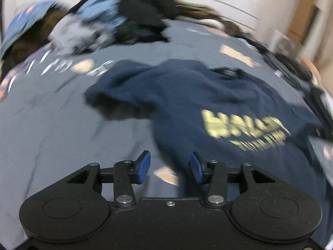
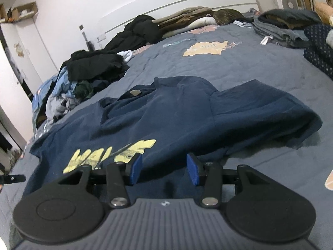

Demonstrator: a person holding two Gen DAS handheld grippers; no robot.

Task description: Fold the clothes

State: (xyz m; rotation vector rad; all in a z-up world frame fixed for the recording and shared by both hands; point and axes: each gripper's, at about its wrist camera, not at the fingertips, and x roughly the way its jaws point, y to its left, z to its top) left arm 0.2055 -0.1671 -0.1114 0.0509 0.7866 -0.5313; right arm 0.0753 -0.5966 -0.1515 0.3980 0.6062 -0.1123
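A bed [image 2: 239, 66] covered by a grey-blue quilt with pale patches carries everything. Spread on the quilt toward the bed's near edge lies a navy T-shirt [image 2: 187, 112] with yellow lettering [image 2: 108, 156]; one side is folded over onto its body, and in the left wrist view one sleeve [image 1: 116, 91] reaches out over the bare quilt. A heap of unfolded clothes [image 2: 87, 77], black, pale blue and grey, sits along the bed's left edge, and a stack of folded clothes [image 2: 283, 29] lies near the far right corner. More dark and brown garments [image 2: 187, 16] line the far edge against the white wall. The right claw [image 2: 164, 170] hangs over the shirt's near hem, jaws partly apart with nothing between the blue pads. The left claw [image 1: 170, 166], in a blurred picture, is above the quilt beside the shirt's edge, jaws likewise partly apart and empty.
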